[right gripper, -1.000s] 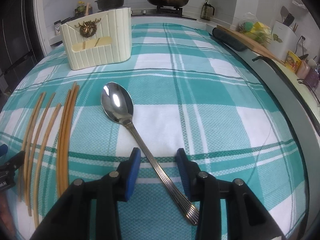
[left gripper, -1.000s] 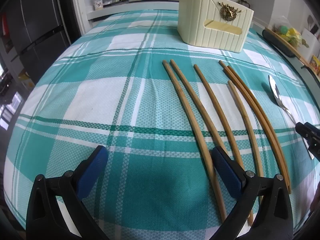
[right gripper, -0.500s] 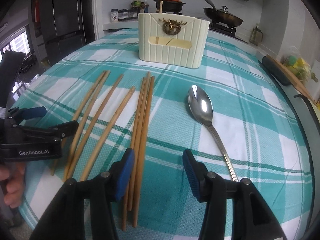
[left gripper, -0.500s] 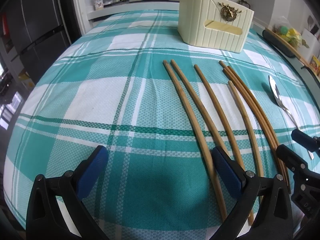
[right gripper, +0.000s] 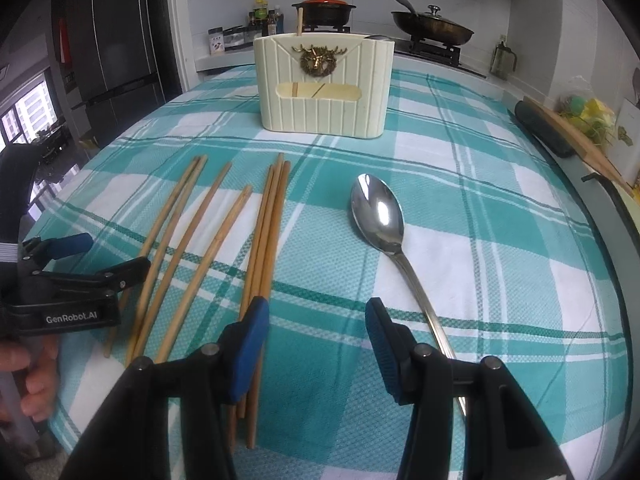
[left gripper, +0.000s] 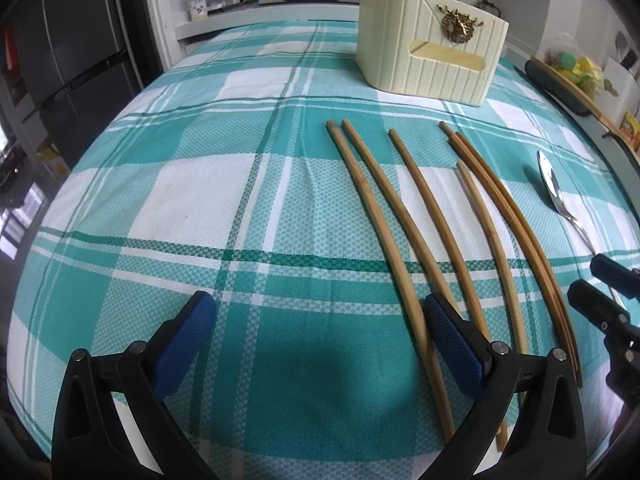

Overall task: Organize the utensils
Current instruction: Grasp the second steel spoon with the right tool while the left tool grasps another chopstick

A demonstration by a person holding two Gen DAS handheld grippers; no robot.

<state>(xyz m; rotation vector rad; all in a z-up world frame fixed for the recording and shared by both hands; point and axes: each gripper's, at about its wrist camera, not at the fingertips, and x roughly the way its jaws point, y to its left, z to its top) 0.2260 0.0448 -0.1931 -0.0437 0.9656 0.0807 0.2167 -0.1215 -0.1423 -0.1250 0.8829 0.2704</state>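
Observation:
Several wooden chopsticks (left gripper: 404,216) lie side by side on the teal plaid tablecloth; they also show in the right wrist view (right gripper: 224,232). A steel spoon (right gripper: 384,224) lies to their right, also in the left wrist view (left gripper: 554,190). A cream utensil holder (right gripper: 324,84) stands at the back, with one chopstick upright in it; it also shows in the left wrist view (left gripper: 432,60). My left gripper (left gripper: 316,344) is open and empty, its right finger over the leftmost chopsticks' near ends. My right gripper (right gripper: 316,336) is open and empty, between the right chopstick bundle and the spoon handle.
The left gripper (right gripper: 92,256) shows at the left edge of the right wrist view, the right gripper (left gripper: 600,288) at the right edge of the left one. A stove with pans (right gripper: 432,28) and spice jars (right gripper: 240,36) stands behind. A dark roll and board (right gripper: 560,132) lie at the right.
My right gripper has moved left, from astride the spoon handle to between the chopstick bundle and the spoon. The left gripper has stayed still.

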